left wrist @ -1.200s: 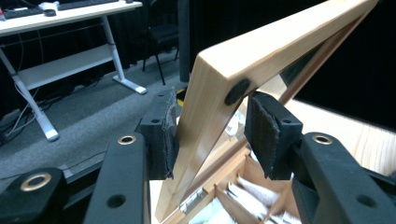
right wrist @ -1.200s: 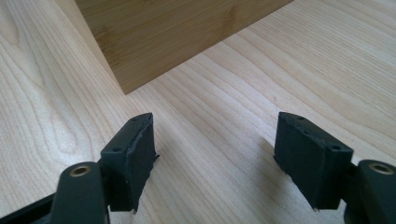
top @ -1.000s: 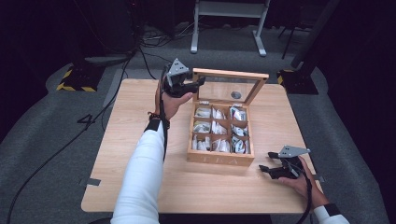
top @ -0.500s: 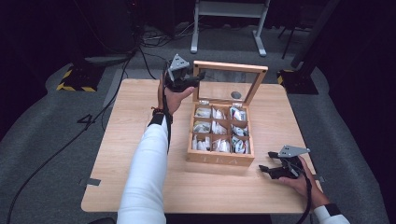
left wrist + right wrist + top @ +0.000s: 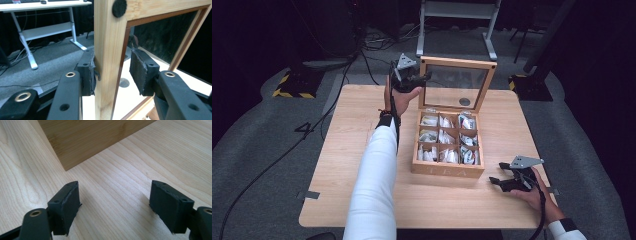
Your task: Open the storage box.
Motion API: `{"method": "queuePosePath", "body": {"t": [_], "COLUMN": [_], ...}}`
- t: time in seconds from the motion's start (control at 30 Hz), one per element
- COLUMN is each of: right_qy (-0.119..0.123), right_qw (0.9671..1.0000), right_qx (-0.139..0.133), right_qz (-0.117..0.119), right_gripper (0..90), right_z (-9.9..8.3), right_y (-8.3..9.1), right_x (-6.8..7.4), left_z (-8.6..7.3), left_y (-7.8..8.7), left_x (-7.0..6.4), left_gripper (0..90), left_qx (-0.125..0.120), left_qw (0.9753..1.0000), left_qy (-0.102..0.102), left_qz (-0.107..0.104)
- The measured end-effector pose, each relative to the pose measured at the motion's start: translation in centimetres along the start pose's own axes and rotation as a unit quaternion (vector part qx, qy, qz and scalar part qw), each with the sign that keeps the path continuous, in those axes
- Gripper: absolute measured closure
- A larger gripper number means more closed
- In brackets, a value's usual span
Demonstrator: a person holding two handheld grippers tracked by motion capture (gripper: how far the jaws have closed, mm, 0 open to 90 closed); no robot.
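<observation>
Nearest, the right gripper [image 5: 502, 181] rests on the table [image 5: 337, 165] with its jaws wide apart, bare wood between them, just off the tea box [image 5: 448, 170] corner. Beyond, the upright lid [image 5: 108, 50] frame stands between the left gripper's [image 5: 424, 77] parted jaws, one pad touching.

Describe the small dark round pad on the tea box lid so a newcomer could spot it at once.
Start at the wooden table and find the tea box with its glass-paned lid standing open. Follow the lid frame to the corner above the left gripper. The black felt pad sits there, the one dark round spot on pale wood.
</observation>
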State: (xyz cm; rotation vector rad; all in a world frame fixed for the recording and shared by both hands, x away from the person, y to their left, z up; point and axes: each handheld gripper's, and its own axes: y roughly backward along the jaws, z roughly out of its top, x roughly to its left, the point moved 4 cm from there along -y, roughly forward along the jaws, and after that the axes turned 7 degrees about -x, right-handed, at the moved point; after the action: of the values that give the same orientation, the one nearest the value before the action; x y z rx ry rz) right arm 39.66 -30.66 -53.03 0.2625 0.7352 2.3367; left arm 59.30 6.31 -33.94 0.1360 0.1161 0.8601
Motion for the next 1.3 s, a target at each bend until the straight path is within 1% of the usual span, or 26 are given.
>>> {"method": "queuePosePath", "body": {"t": [0.03, 0.07, 0.1, 0.13, 0.3, 0.33, 0.43, 0.47, 0.5, 0.53, 0.63, 0.83, 0.9, 0.97, 1.0, 1.07, 1.17, 1.2, 1.23, 1.27, 1.3], "right_qy": [0.000, -0.001, -0.002, -0.002, -0.002, -0.003, -0.003, -0.003, -0.003, -0.003, -0.003, -0.003, -0.003, -0.003, -0.003, -0.003, -0.003, -0.002, -0.002, -0.002, -0.002], "right_qw": [1.0000, 1.0000, 1.0000, 1.0000, 1.0000, 1.0000, 1.0000, 1.0000, 1.0000, 1.0000, 1.0000, 1.0000, 1.0000, 1.0000, 1.0000, 1.0000, 1.0000, 1.0000, 1.0000, 1.0000, 1.0000], "right_qx": [0.000, -0.001, -0.001, -0.001, -0.001, -0.001, 0.000, 0.000, 0.000, 0.000, 0.000, 0.000, 0.000, 0.000, 0.000, 0.000, 0.000, 0.001, 0.001, 0.001, 0.001], "right_qz": [0.000, 0.000, 0.000, 0.000, 0.000, -0.001, -0.001, -0.002, -0.002, -0.002, -0.002, -0.002, -0.002, -0.001, -0.001, -0.001, -0.001, -0.001, -0.001, -0.001, -0.001], "right_gripper": [24.4, 24.3, 24.3, 24.2, 24.1, 23.9, 23.6, 23.5, 23.5, 23.5, 23.5, 23.5, 23.5, 23.5, 23.5, 23.5, 23.5, 23.5, 23.5, 23.5, 23.4], "right_z": [0.0, 0.0, 0.0, 0.0, 0.0, 0.0, 0.0, 0.0, 0.0, 0.0, 0.0, 0.0, 0.0, 0.0, 0.0, 0.0, 0.0, 0.0, 0.0, 0.0, 0.0], "right_y": [0.0, 0.0, 0.0, 0.0, 0.0, 0.0, -0.1, -0.1, -0.1, -0.1, -0.1, -0.1, -0.1, -0.1, -0.1, -0.1, -0.1, -0.1, -0.1, -0.1, -0.1], "right_x": [0.0, 0.0, 0.0, 0.0, 0.0, 0.0, 0.0, 0.0, 0.0, 0.0, 0.0, 0.0, 0.0, 0.0, 0.0, 0.0, 0.0, 0.0, 0.0, 0.0, 0.0], "left_z": [-0.1, 0.0, 0.0, 0.0, -0.3, -0.5, -0.8, -1.2, -1.2, -1.5, -2.0, -2.7, -3.3, -3.4, -3.7, -4.1, -4.4, -4.8, -4.8, -5.3, -5.5], "left_y": [-0.2, -0.6, -0.8, -1.0, -1.4, -1.6, -1.9, -2.2, -2.2, -2.4, -2.7, -3.1, -3.4, -3.4, -3.5, -3.6, -3.7, -3.7, -3.7, -3.8, -3.8], "left_x": [0.1, 0.1, 0.1, 0.2, 0.5, 0.5, 0.7, 0.8, 0.8, 0.9, 1.1, 1.1, 1.2, 1.2, 1.2, 1.2, 1.3, 1.4, 1.4, 1.4, 1.4], "left_gripper": [56.8, 56.5, 56.1, 55.6, 55.6, 55.6, 55.5, 55.6, 55.7, 55.6, 55.5, 55.0, 54.9, 54.9, 54.8, 54.8, 55.3, 55.3, 55.3, 55.2, 55.3], "left_qx": [0.004, 0.012, 0.016, 0.016, 0.020, 0.025, 0.029, 0.038, 0.038, 0.044, 0.051, 0.063, 0.078, 0.079, 0.084, 0.092, 0.091, 0.096, 0.096, 0.106, 0.111], "left_qw": [1.0000, 0.9997, 0.9995, 0.9995, 0.9994, 0.9991, 0.9990, 0.9985, 0.9985, 0.9981, 0.9977, 0.9967, 0.9955, 0.9954, 0.9948, 0.9941, 0.9943, 0.9940, 0.9940, 0.9930, 0.9927], "left_qy": [-0.003, -0.012, -0.016, -0.013, -0.009, -0.012, -0.009, -0.010, -0.010, -0.009, -0.006, -0.008, -0.009, -0.010, -0.013, -0.014, -0.012, -0.008, -0.008, -0.015, -0.015], "left_qz": [0.005, 0.016, 0.021, 0.023, 0.027, 0.032, 0.034, 0.039, 0.039, 0.042, 0.044, 0.051, 0.053, 0.054, 0.056, 0.056, 0.054, 0.050, 0.050, 0.048, 0.046]}}
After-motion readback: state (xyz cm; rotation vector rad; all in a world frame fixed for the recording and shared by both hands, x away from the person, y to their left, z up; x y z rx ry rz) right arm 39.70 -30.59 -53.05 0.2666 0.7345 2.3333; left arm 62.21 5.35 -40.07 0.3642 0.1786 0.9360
